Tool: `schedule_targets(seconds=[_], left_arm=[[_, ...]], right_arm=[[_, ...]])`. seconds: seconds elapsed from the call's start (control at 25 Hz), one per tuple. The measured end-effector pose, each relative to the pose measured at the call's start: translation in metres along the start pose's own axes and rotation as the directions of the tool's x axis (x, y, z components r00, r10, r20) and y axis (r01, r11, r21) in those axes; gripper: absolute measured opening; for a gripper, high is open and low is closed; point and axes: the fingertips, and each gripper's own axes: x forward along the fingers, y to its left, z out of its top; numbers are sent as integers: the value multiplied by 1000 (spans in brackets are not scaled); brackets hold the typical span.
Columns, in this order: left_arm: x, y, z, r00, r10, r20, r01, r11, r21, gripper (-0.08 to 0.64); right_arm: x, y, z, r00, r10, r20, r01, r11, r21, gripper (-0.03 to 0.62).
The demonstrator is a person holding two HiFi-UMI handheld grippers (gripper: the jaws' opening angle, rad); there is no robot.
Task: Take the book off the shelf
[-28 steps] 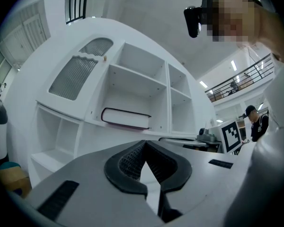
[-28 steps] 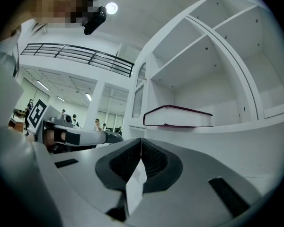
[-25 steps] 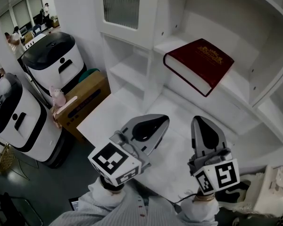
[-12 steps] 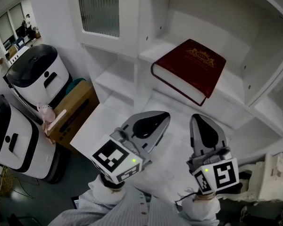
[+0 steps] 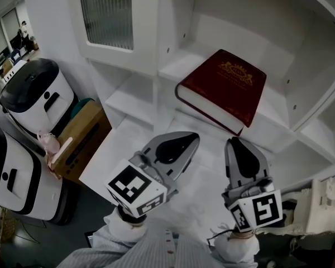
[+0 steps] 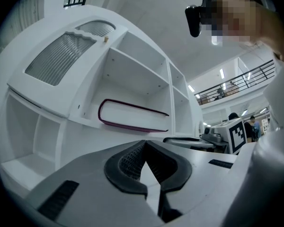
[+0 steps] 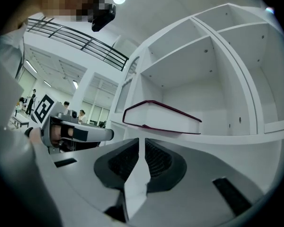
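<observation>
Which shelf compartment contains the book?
The upper compartment right of the ribbed-glass door: the dark red book lies flat on its board. The others show nothing inside.

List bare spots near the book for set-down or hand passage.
Free: the shelf strip right of the red book; the lower shelf to its left; the white counter below. Crowded: the floor at left, with a cardboard box and white machines.

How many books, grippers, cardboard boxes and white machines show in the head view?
Book: 1
Grippers: 2, the left gripper and the right gripper
Cardboard box: 1
White machines: 2, the far machine and the near machine
Total: 6
</observation>
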Motion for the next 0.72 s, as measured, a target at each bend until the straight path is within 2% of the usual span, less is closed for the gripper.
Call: schedule_targets(seconds=[0.28,0.44,0.72], left_arm=[[7,7,-5,1000,-12,-1,12,1000,-15,11],[11,7,-8,1000,-23,-4,23,1000,-19,11],[15,5,-11,999,-37,-9,37,999,-24,11]], right_arm=[[-2,-3,1,1000,-16,-4,15,998,-57,19],[-6,-7,6,1000,-21,12,21,997,-73,83],[-8,-9,23,997,-53,51,62,977,-205,172]])
